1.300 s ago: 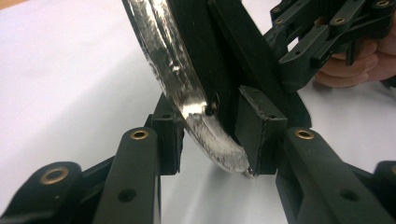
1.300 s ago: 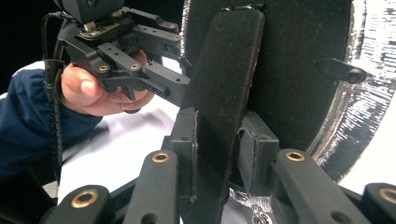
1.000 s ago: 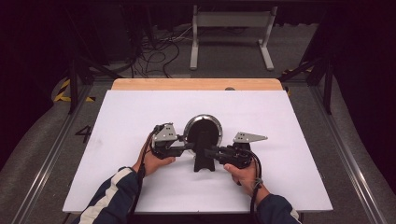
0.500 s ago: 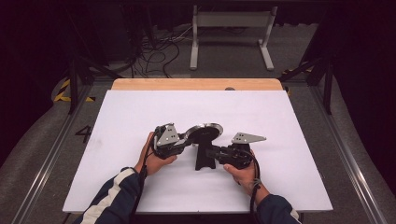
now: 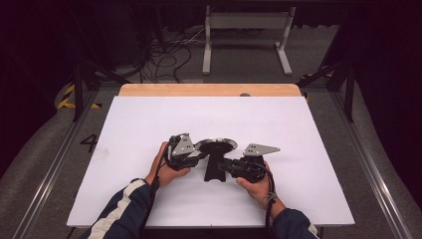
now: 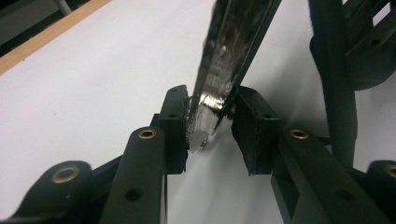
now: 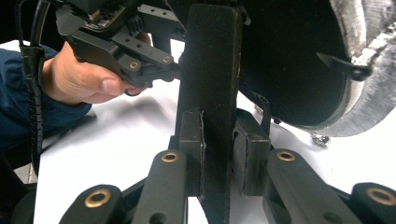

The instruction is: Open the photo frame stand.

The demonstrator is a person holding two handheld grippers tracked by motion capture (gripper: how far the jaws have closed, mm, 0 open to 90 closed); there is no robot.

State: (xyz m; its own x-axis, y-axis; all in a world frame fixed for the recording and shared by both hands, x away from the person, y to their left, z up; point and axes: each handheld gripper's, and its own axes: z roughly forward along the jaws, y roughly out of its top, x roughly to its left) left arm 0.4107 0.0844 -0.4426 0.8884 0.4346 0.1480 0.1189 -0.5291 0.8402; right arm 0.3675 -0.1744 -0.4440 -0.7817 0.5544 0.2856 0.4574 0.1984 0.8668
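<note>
1. White table (image 5: 149, 129), wood strip along its far edge; dark floor with cables and a white metal stand (image 5: 247, 35) well behind it.
2. Person's forearms come in from the bottom, dark sleeves, a white stripe on the left one.
3. Frying pan (image 5: 215, 146) is near the middle of the table, between the two hands, tipped up on edge. The black inside and a worn silver rim show in the right gripper view (image 7: 299, 60). Its black handle (image 5: 214, 167) points toward the person.
4. Left gripper (image 5: 195, 155) sits at the pan's left side. In the left gripper view (image 6: 212, 121) the jaws have the silver pan rim (image 6: 219, 88) between them: left pad touching it, right pad just at it, loose-looking. Jaws have just been opening a bit with the rim between them.
5. Right gripper (image 5: 226, 167) comes in from the right. In the right gripper view (image 7: 218, 154) both pads press the sides of the black handle (image 7: 210, 70), clamped on it. Jaws have just been closing on it.
6. Small screw-like bit (image 7: 320, 138) lies on the table under the pan's edge.
</note>
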